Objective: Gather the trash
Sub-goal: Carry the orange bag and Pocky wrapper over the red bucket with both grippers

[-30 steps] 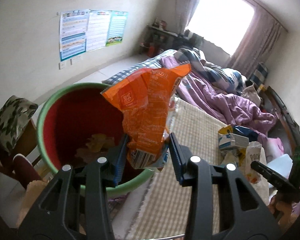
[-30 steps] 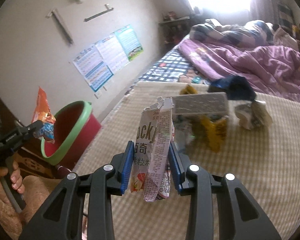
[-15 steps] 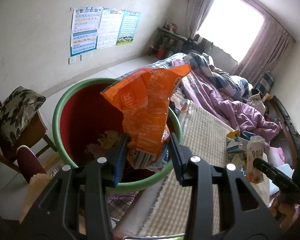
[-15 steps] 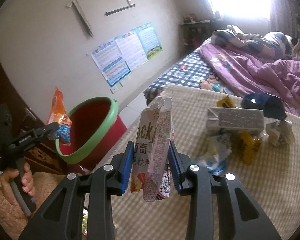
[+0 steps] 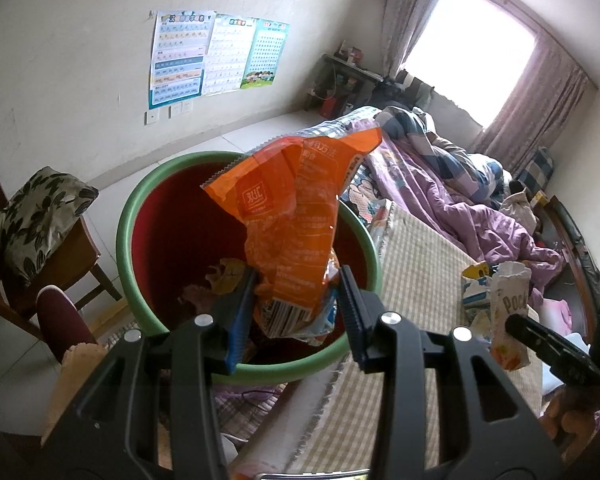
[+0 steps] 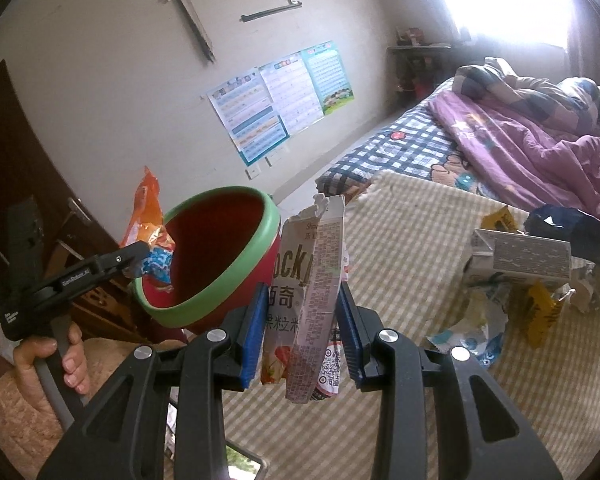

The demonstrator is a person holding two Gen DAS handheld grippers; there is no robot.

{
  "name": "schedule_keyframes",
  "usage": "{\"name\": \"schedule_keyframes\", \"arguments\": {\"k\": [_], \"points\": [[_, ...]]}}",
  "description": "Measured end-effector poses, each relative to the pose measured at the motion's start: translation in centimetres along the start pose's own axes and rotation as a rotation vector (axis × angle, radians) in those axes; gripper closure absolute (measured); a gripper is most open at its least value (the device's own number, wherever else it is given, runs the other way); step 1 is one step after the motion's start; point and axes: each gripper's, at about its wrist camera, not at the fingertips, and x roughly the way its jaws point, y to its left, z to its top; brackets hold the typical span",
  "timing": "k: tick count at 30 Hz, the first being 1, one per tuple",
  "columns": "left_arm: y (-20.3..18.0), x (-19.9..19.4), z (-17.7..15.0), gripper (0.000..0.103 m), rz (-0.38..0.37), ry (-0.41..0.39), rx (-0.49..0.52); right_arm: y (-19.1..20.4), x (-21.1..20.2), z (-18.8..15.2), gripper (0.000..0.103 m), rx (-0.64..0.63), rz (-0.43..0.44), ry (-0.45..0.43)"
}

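Observation:
My left gripper (image 5: 298, 308) is shut on an orange snack bag (image 5: 292, 224) and holds it over the red bin with a green rim (image 5: 140, 204); some trash lies in the bin's bottom. From the right wrist view the left gripper (image 6: 140, 260) with the orange bag (image 6: 148, 216) hangs at the bin's (image 6: 220, 276) near rim. My right gripper (image 6: 302, 320) is shut on a white Pocky wrapper (image 6: 312, 292), above the checked mat, right of the bin. That wrapper also shows in the left wrist view (image 5: 508, 316).
More trash lies on the checked mat (image 6: 412, 248): a grey carton (image 6: 528, 256), yellow wrappers (image 6: 540, 308), a dark blue bag (image 6: 568, 228). A purple quilt (image 6: 540, 152) covers the bed behind. A chair with a leaf cushion (image 5: 36, 216) stands left of the bin.
My left gripper has moved forward so the orange bag now hangs over the bin. My right gripper with the Pocky wrapper has swung left, closer to the bin.

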Motion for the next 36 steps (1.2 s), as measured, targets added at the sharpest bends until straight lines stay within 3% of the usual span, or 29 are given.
{"name": "schedule_keyframes", "arguments": {"k": [18,36], "points": [[1.0,0.2,0.0,0.064,0.034,0.004,-0.018,0.7,0.1,0.9,0.069,-0.017,0.029,-0.011],[3.2,0.1,0.5,0.064,0.112,-0.004,-0.062,4.9,4.0,4.4,0.069,-0.108,0.149,-0.006]]}}
